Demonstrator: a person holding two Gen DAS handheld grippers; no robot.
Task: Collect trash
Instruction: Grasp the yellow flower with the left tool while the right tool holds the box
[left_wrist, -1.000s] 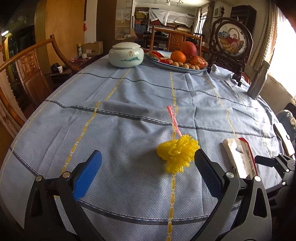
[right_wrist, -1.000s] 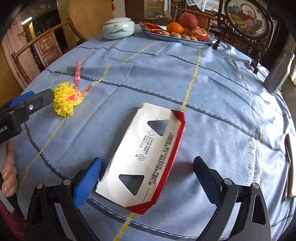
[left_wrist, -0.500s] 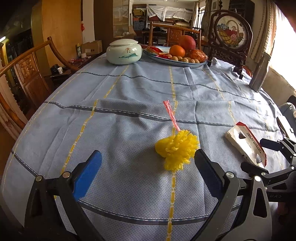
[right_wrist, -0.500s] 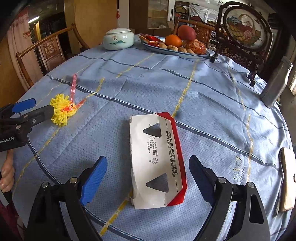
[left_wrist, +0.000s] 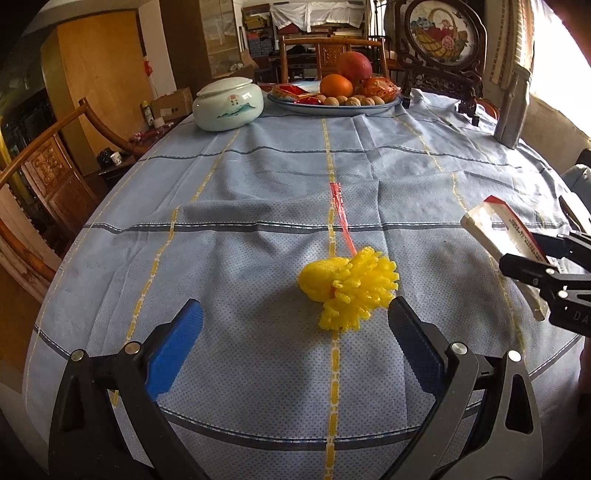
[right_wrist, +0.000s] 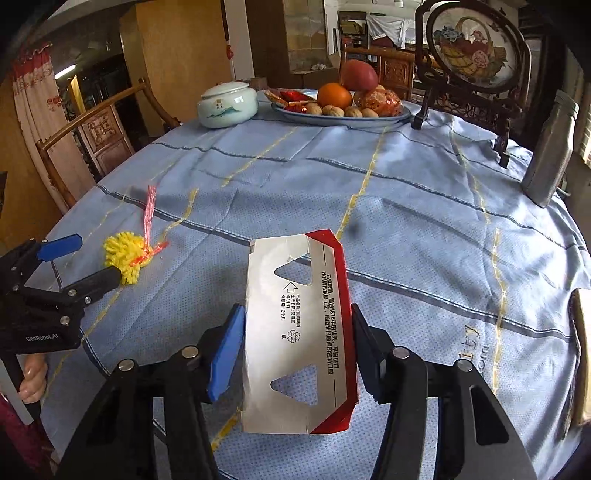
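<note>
A flattened white and red carton (right_wrist: 295, 332) stands lengthwise between the jaws of my right gripper (right_wrist: 297, 325). The jaws are closing, and both blue pads press on its long edges. In the left wrist view the carton (left_wrist: 495, 229) is tilted up off the blue tablecloth, with the right gripper (left_wrist: 535, 254) on it. A yellow pom-pom (left_wrist: 351, 288) with a red ribbon (left_wrist: 340, 210) lies on the cloth. It sits just ahead of my left gripper (left_wrist: 294, 312), close to the right finger. The left gripper is open with nothing between its fingers.
A ceramic lidded jar (left_wrist: 229, 105), a fruit plate (left_wrist: 332, 109), a framed embroidery stand (left_wrist: 441, 40) and a grey bottle (left_wrist: 511, 107) stand at the table's far side. A wooden chair (left_wrist: 48, 173) is at the left. A flat tan object (right_wrist: 581, 350) lies at the right edge.
The right gripper's jaws have narrowed onto the carton, which has turned lengthwise and tipped up off the cloth. The left gripper has crept slightly closer to the pom-pom.
</note>
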